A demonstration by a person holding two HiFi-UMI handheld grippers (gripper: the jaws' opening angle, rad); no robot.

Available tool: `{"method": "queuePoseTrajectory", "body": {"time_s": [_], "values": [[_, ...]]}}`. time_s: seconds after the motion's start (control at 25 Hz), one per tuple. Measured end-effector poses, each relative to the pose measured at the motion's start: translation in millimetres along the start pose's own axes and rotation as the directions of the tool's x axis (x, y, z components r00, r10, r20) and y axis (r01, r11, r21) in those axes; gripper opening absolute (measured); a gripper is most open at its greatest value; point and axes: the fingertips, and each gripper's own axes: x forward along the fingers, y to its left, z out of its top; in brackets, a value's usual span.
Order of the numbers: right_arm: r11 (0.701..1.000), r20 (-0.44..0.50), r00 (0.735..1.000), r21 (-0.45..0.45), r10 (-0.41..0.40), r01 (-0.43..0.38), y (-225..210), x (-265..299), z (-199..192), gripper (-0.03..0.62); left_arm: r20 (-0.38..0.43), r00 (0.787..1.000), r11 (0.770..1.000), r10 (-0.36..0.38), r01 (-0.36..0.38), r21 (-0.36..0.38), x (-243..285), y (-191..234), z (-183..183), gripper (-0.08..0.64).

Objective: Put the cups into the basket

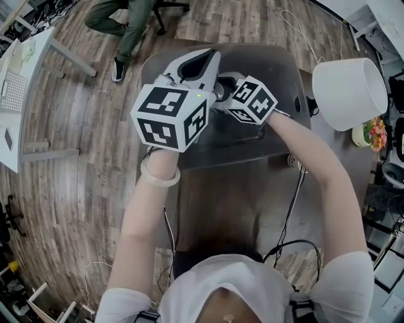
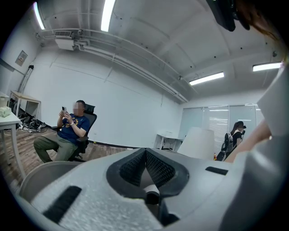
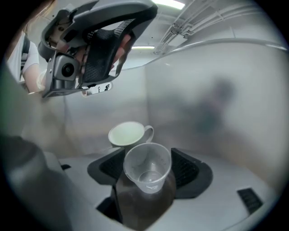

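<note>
Inside the basket [image 3: 216, 103], a white mug [image 3: 128, 134] stands ahead of the right tool [image 3: 147, 168]; left tool [image 1: 213, 57] hangs overhead.

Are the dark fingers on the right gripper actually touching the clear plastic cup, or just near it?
Touching. The right gripper view shows the fingers pressed against both sides of the clear plastic cup, with no gap.

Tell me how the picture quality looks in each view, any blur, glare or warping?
Head view: sharp and evenly lit, but fisheye bends the floor planks. Left gripper view: ceiling light strips glare white. Right gripper view: dim and hazy, the frosted basket wall smears what lies behind it; clear cup and white mug are readable.
</note>
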Motion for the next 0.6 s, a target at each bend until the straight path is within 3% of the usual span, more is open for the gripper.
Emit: {"method": "queuePoseTrajectory", "body": {"time_s": [0.6], "values": [[0.998, -0.078, 0.996, -0.056, -0.044, 0.039, -4, 5, -19, 0.324, -0.004, 1.0, 1.0, -0.016, 0.016, 0.005, 1, -5, -2, 0.011]]}}
